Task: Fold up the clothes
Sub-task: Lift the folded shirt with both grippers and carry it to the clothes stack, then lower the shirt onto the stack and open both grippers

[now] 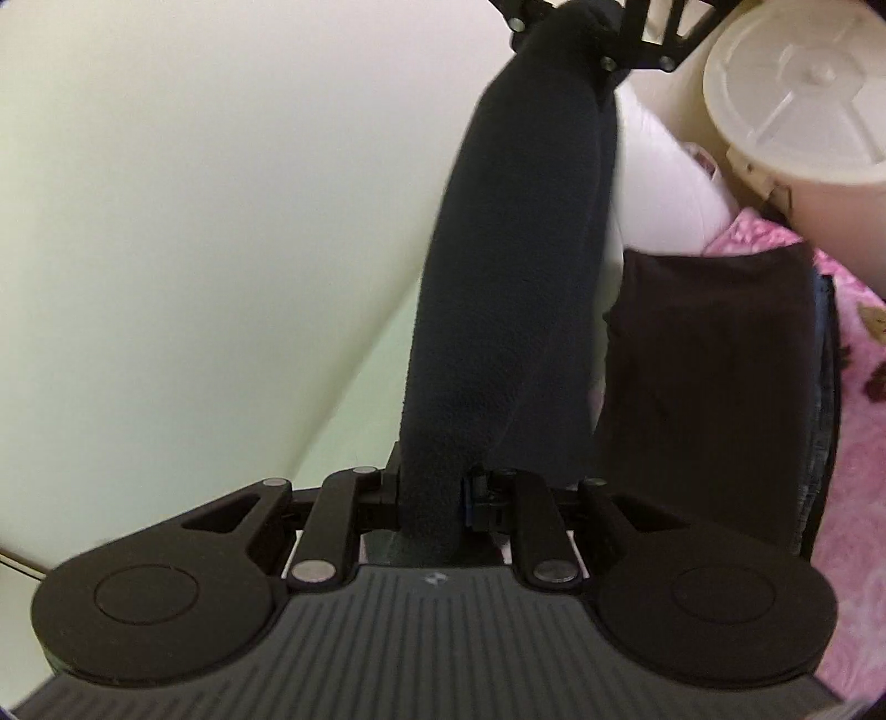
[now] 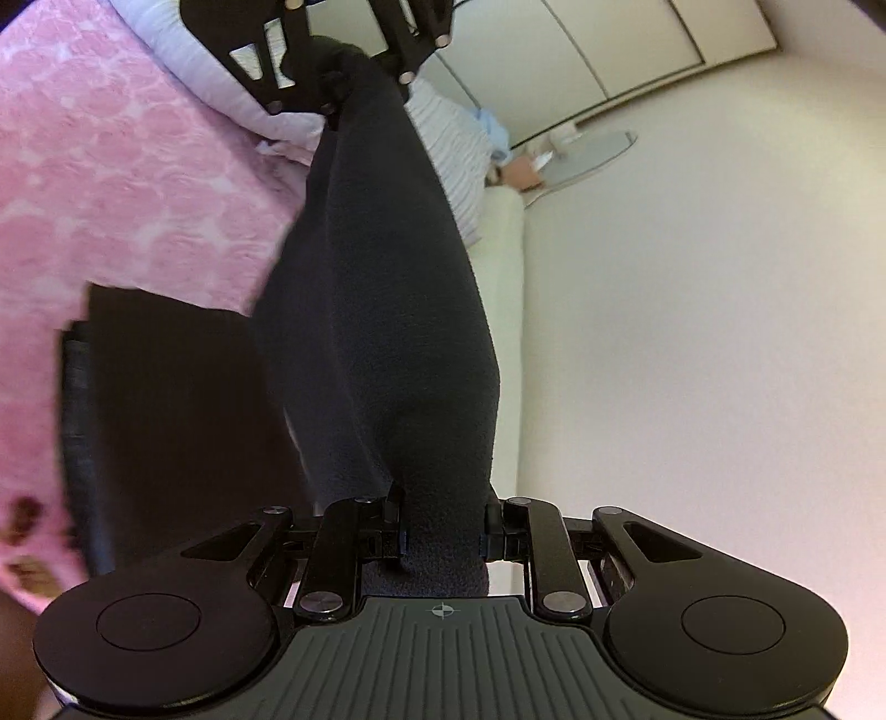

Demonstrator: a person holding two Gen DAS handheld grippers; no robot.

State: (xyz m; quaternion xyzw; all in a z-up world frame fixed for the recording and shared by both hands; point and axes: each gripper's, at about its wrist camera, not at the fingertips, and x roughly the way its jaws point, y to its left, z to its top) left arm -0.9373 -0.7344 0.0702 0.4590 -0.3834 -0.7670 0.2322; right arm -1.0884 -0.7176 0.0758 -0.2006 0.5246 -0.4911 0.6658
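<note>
A dark navy fleece garment (image 1: 509, 277) hangs stretched in the air between my two grippers. My left gripper (image 1: 437, 495) is shut on one end of it, low in the left wrist view. At the top of that view the right gripper (image 1: 581, 39) pinches the other end. In the right wrist view, the right gripper (image 2: 443, 534) is shut on the navy fleece garment (image 2: 387, 310), which runs up to the left gripper (image 2: 340, 77). A folded dark brown garment (image 1: 709, 387) (image 2: 183, 421) lies on the bed beside the fleece, on top of a blue piece (image 1: 825, 387).
A pink floral bedspread (image 2: 122, 183) (image 1: 853, 443) covers the bed. A white pillow (image 1: 664, 177) and a striped pillow (image 2: 459, 144) lie at its head. A cream lidded bucket (image 1: 803, 88) stands behind. A pale wall (image 1: 221, 221), cupboard doors (image 2: 637, 50) and a glass table (image 2: 592, 152) surround the bed.
</note>
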